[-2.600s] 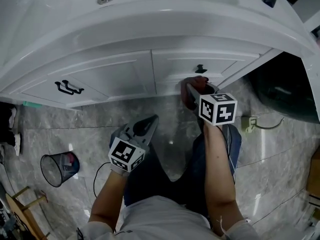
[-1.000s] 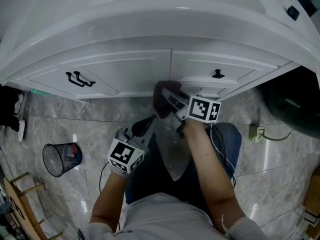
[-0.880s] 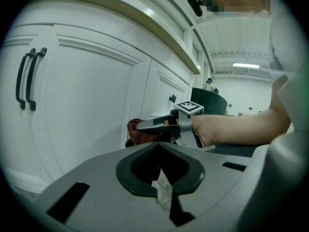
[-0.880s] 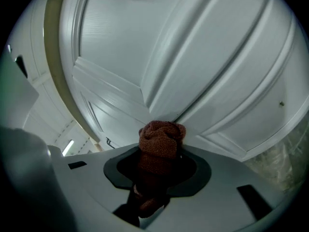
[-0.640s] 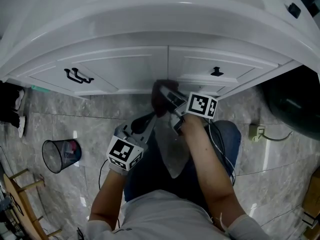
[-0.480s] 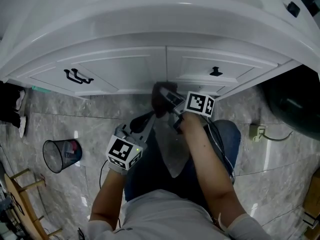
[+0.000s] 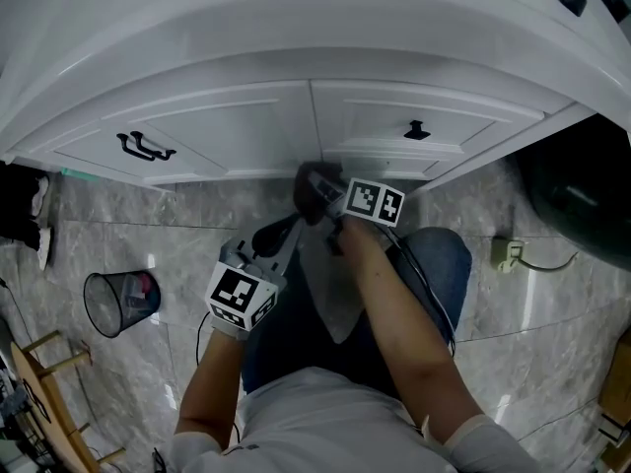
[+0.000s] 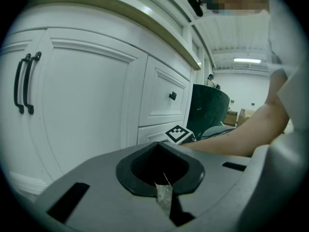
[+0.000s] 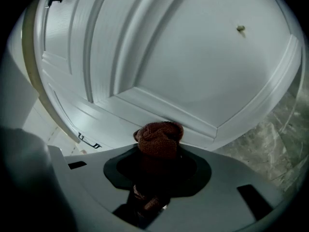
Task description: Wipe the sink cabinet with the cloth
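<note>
The white sink cabinet (image 7: 237, 126) curves across the top of the head view, with a pair of black handles (image 7: 138, 147) on its left door and a black knob (image 7: 415, 128) on the right drawer. My right gripper (image 7: 320, 195) is shut on a bunched reddish-brown cloth (image 7: 310, 187), which is pressed to the cabinet's bottom edge near the middle seam. In the right gripper view the cloth (image 9: 159, 137) bulges out of the jaws against a white panel (image 9: 193, 57). My left gripper (image 7: 279, 235) hangs lower left of it, shut and empty, off the cabinet (image 8: 87, 105).
A black mesh bin (image 7: 118, 302) stands on the marble floor at the left. A large dark round object (image 7: 582, 195) sits at the right, with a plug and cable (image 7: 505, 252) beside it. Wooden legs (image 7: 44, 372) show at the bottom left. The person's knees are below the grippers.
My right gripper has carried the cloth leftwards along the cabinet's lower edge, from under the knob drawer to near the middle seam. The left gripper has barely moved.
</note>
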